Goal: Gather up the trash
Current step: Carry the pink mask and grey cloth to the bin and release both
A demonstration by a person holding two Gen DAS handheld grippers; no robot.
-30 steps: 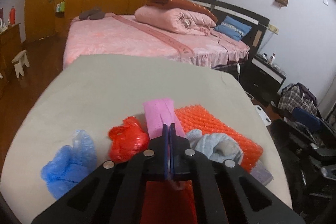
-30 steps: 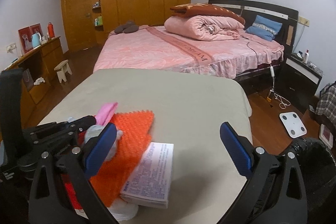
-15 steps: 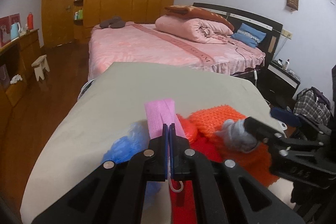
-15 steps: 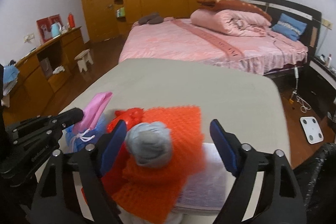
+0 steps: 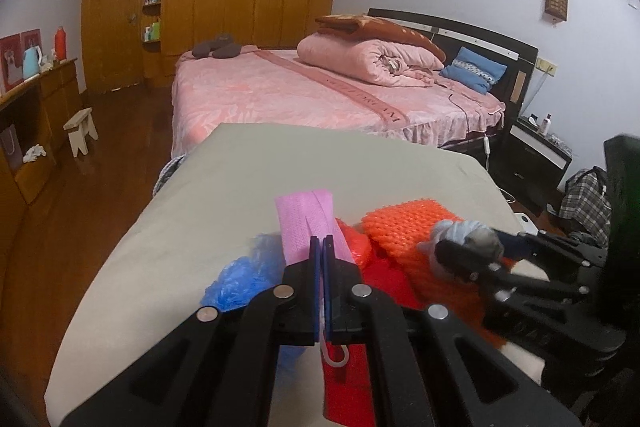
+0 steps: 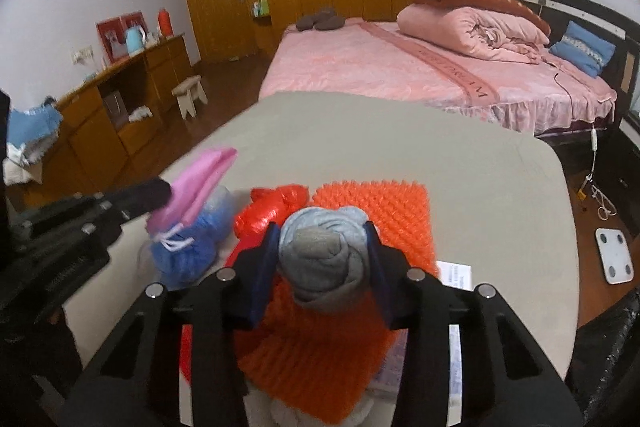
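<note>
On the beige table, trash sits clustered at the near edge; left gripper jaws pinched together on a pink face mask, mask strip sticking forward past the tips, white ear loop dangling below; right gripper clamped on a rolled grey sock ball, pads pressing both sides; sock sits over the orange bubble wrap; red plastic bag just left of the wrap, touching it; blue plastic bag further left, under the mask; printed paper pack partly under the wrap; pink bed behind the table.
</note>
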